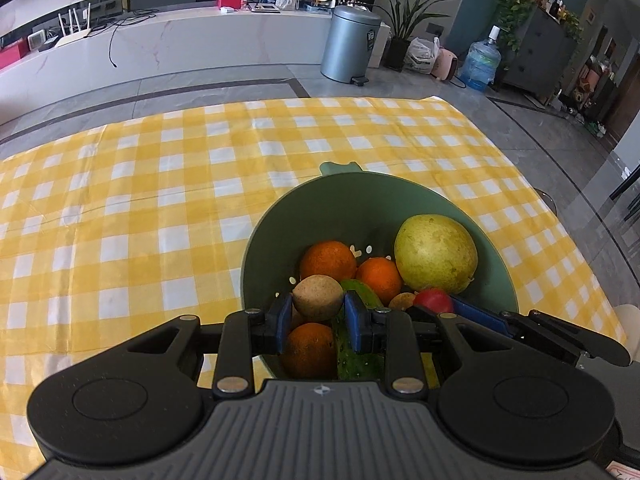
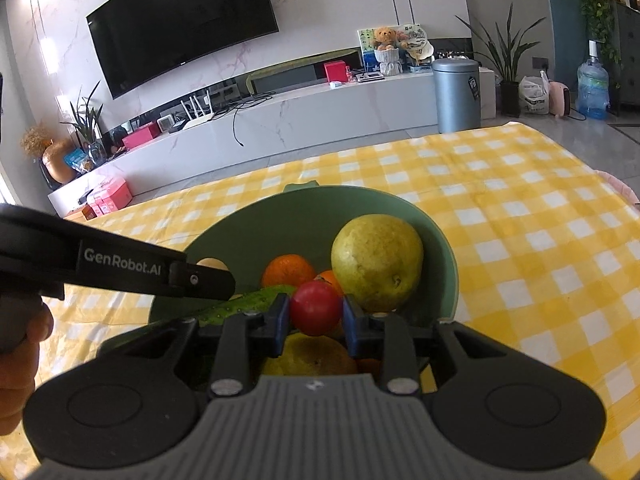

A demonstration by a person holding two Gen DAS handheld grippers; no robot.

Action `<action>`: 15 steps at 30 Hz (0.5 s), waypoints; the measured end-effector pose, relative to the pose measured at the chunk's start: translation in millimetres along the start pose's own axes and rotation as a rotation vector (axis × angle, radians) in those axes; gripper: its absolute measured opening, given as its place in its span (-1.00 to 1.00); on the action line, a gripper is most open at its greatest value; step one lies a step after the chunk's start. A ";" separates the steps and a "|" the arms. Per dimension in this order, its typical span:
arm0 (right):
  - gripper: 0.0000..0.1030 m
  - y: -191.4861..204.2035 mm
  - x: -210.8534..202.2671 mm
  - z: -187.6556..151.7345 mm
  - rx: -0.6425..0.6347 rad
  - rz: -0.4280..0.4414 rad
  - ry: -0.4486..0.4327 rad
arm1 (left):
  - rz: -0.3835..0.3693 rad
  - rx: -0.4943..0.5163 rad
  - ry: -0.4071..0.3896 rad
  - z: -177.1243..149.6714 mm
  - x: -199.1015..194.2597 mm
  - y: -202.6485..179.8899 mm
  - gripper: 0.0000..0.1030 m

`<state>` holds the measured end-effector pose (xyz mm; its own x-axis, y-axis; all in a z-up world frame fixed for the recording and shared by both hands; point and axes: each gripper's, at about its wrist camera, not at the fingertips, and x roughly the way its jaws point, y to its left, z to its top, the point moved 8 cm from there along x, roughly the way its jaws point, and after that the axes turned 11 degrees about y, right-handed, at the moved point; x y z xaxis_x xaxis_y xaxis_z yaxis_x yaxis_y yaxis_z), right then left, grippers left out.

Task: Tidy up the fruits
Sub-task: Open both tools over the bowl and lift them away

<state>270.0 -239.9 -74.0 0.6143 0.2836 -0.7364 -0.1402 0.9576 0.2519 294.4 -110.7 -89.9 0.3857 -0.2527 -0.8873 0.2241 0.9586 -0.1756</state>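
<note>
A green bowl (image 1: 400, 184) on the yellow checked cloth holds a large yellow-green pear (image 1: 435, 254), three oranges (image 1: 327, 260) and a green cucumber (image 1: 356, 354). My left gripper (image 1: 318, 309) is shut on a brown kiwi (image 1: 316, 294) just above the fruit in the bowl. Right beside it, my right gripper (image 2: 316, 314) is shut on a small red tomato (image 2: 316, 306), also over the bowl (image 2: 320, 194). The pear (image 2: 376, 264), an orange (image 2: 288, 270) and the cucumber (image 2: 240, 308) lie behind it. A yellowish citrus (image 2: 308, 356) lies under the jaws.
The yellow checked tablecloth (image 1: 160, 200) spreads wide to the left of and behind the bowl. Beyond the table's far edge are grey floor, a metal bin (image 1: 350, 42) and a long white cabinet (image 1: 180, 40). A hand (image 2: 16, 340) holds the left gripper's handle.
</note>
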 end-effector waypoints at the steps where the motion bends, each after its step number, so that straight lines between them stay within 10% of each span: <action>1: -0.50 0.0 -0.7 0.2 0.000 0.001 -0.003 | 0.003 0.001 -0.002 -0.3 -0.1 0.1 -0.39; 15: 0.23 -7.0 -45.4 10.4 0.080 0.024 -0.188 | 0.016 0.039 -0.135 -3.5 -62.7 -4.5 0.13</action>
<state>251.1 -260.0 -35.9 0.7464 0.2849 -0.6014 -0.0991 0.9412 0.3229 266.1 -98.7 -35.0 0.5061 -0.2549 -0.8239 0.2501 0.9577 -0.1426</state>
